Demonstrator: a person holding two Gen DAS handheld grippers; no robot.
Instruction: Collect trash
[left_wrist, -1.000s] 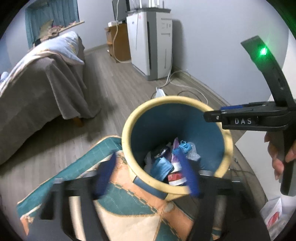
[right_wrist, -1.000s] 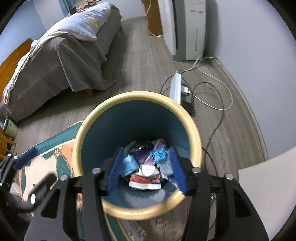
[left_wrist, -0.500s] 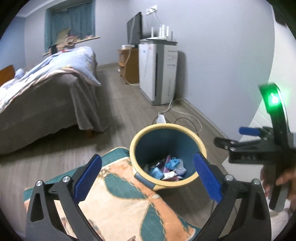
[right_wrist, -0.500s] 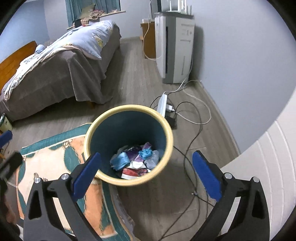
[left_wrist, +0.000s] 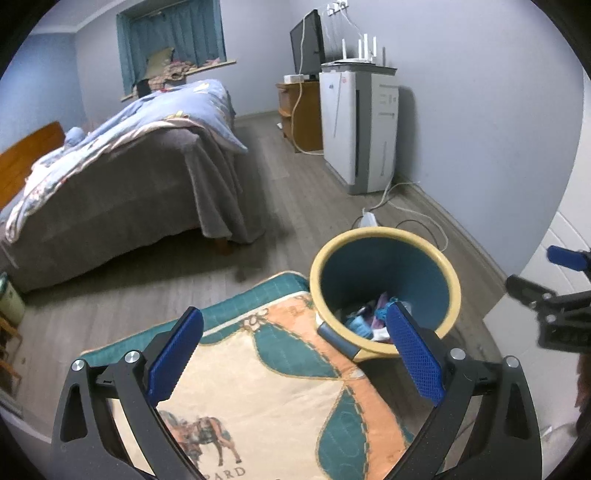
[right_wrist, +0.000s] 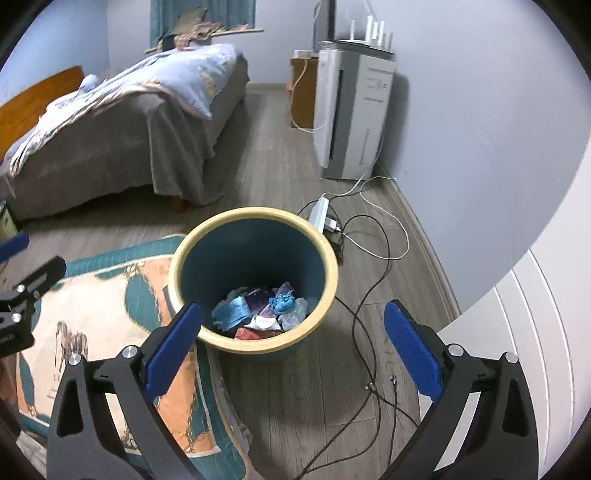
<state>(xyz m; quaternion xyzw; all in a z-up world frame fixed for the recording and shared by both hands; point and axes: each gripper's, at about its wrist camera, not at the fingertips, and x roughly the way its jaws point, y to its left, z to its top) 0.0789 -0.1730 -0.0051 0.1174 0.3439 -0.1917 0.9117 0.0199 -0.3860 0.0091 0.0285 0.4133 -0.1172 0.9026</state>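
Left hand-held gripper (left_wrist: 291, 354): released, jaws wide apart, nothing held, above the rug (left_wrist: 266, 387). Right hand-held gripper (right_wrist: 291, 350): released, jaws wide apart, nothing held, above the bin (right_wrist: 255, 218). The bin stands upright on the floor (right_wrist: 266, 158), touching the rug's edge. Trash (right_wrist: 262, 312) lies crumpled at the bin's bottom. Cables (right_wrist: 373, 295) run just beside the bin.

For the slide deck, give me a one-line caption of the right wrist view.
Open right tool above a yellow-rimmed bin holding trash, beside a rug and floor cables.
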